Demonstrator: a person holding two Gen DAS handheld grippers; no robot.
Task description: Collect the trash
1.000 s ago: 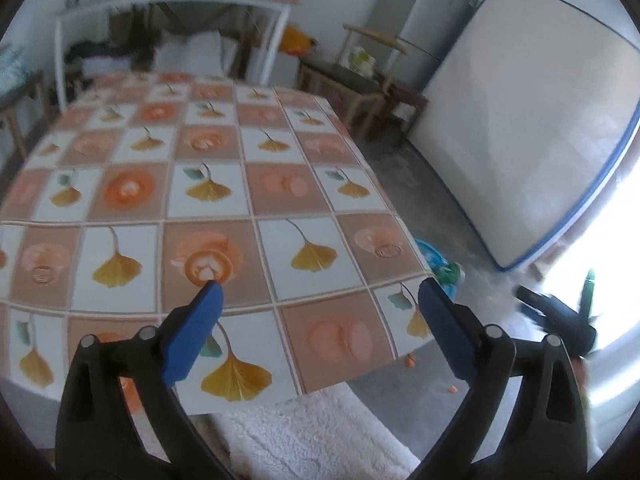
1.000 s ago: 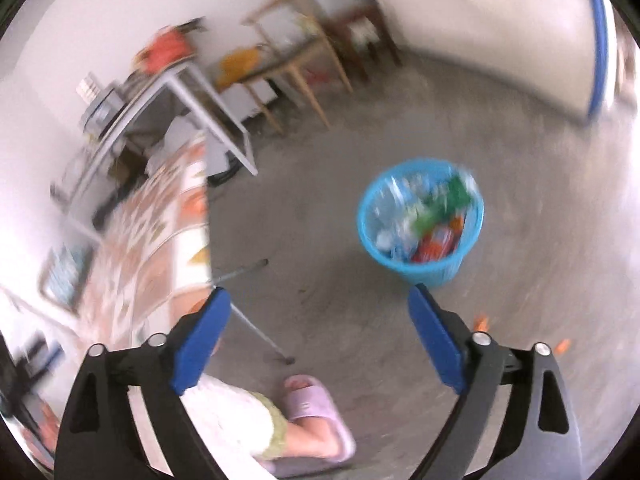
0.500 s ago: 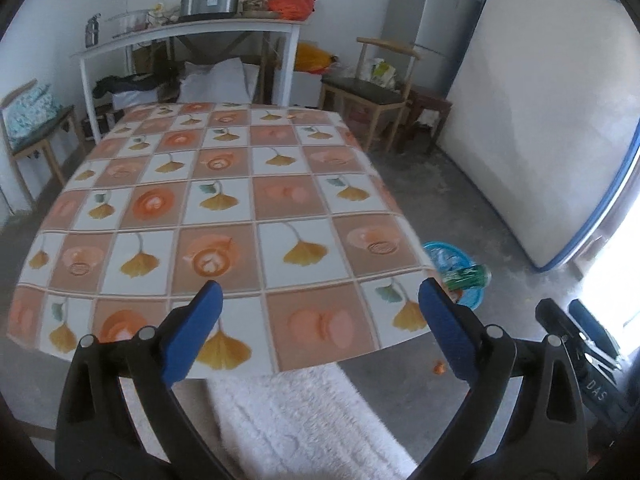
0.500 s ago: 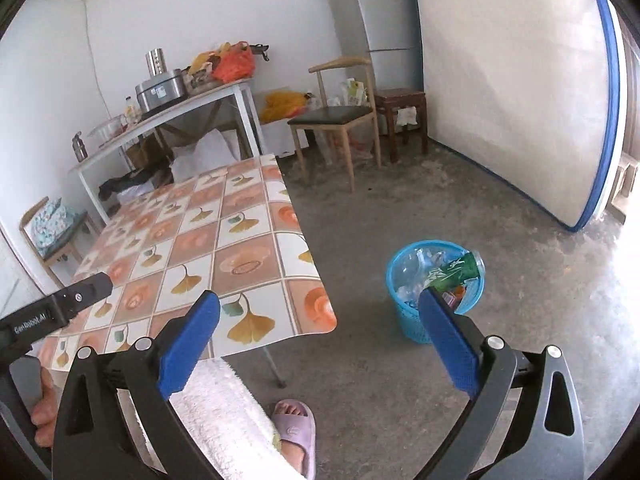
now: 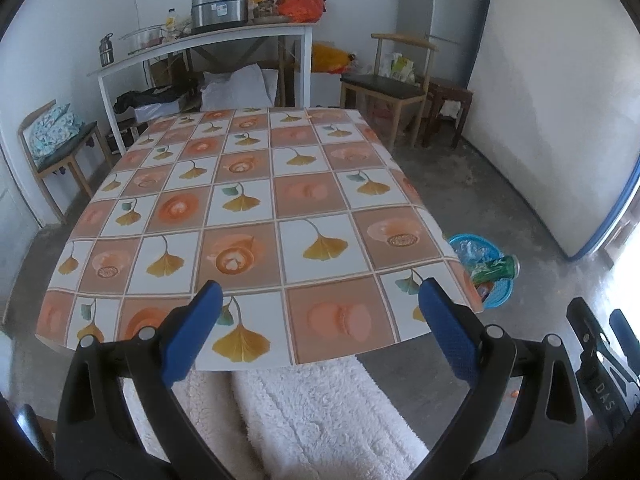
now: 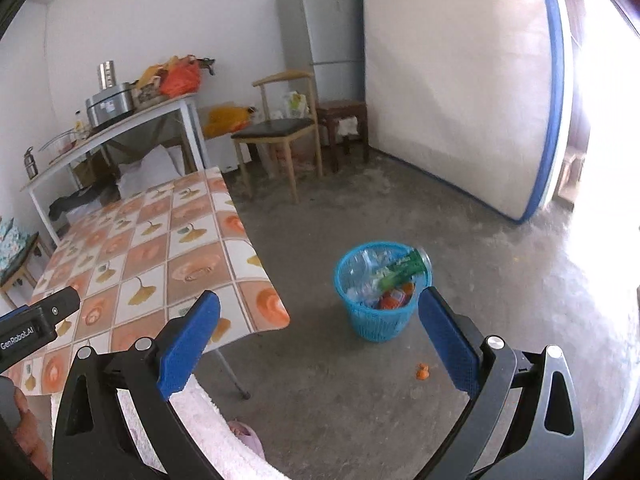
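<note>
One table (image 5: 248, 216) filled the left wrist view, covered by a checked cloth of orange and white squares with leaf prints. One blue basket (image 6: 378, 322) stood on the concrete floor just beside the table's right edge, heaped with trash: one green can (image 6: 404, 270) lay tilted across its rim, above clear plastic and what looked like two orange pieces, though the heap was too tangled to count surely. One small orange scrap (image 6: 422, 372) lay on the floor near the basket, apart from it.

There were two grippers. The left gripper (image 5: 320, 332) hung over the near edge of the table with its two blue pads spread wide, holding nothing and touching nothing. The right gripper (image 6: 318, 338) faced the floor between table and basket, its two pads (image 6: 448, 344) equally wide apart and empty, the basket showing between them.
</note>
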